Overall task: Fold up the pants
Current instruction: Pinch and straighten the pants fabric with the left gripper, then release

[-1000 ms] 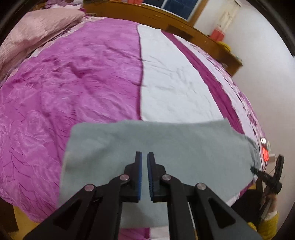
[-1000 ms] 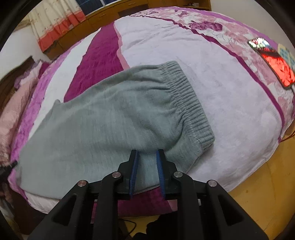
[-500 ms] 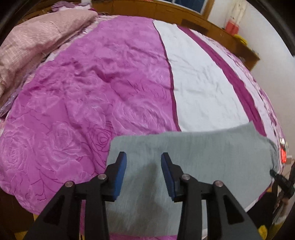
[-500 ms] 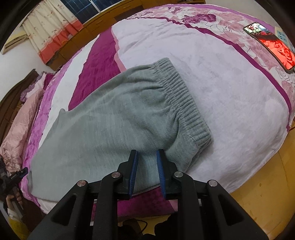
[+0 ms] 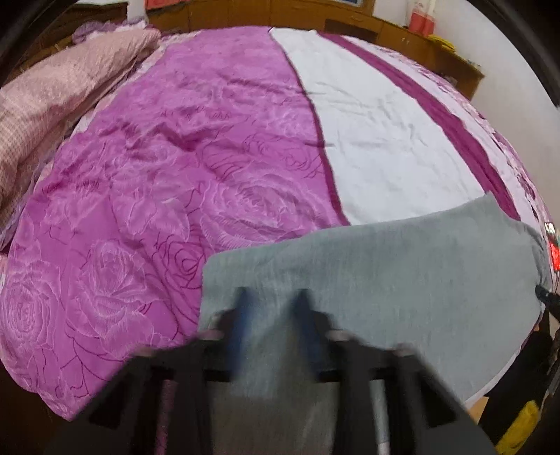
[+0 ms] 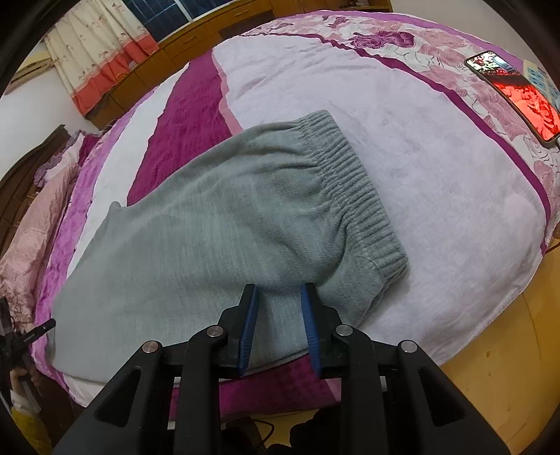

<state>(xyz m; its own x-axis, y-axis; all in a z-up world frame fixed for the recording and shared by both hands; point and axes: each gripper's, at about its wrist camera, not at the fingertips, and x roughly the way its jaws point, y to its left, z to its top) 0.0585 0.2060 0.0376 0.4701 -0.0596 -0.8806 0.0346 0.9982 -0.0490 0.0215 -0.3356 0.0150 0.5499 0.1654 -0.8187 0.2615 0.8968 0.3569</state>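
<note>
Both grippers spread over the pants (image 6: 217,224). Long axis runs crosswise: my left gripper (image 5: 271,315) nearest the leg end, my right gripper (image 6: 278,315) beside the waistband (image 6: 353,189).

A bed (image 5: 217,147) filled the room, its cover (image 6: 437,164) banded magenta, white and rose-patterned pink. A pink quilt (image 5: 59,87) lay bunched at its far left. Wooden cabinets (image 5: 395,31) lined the white wall (image 5: 507,77). A cream-and-coral curtain (image 6: 101,52) hung beside a dark window (image 6: 164,14). The floor (image 6: 507,378) was yellow wood.
</note>
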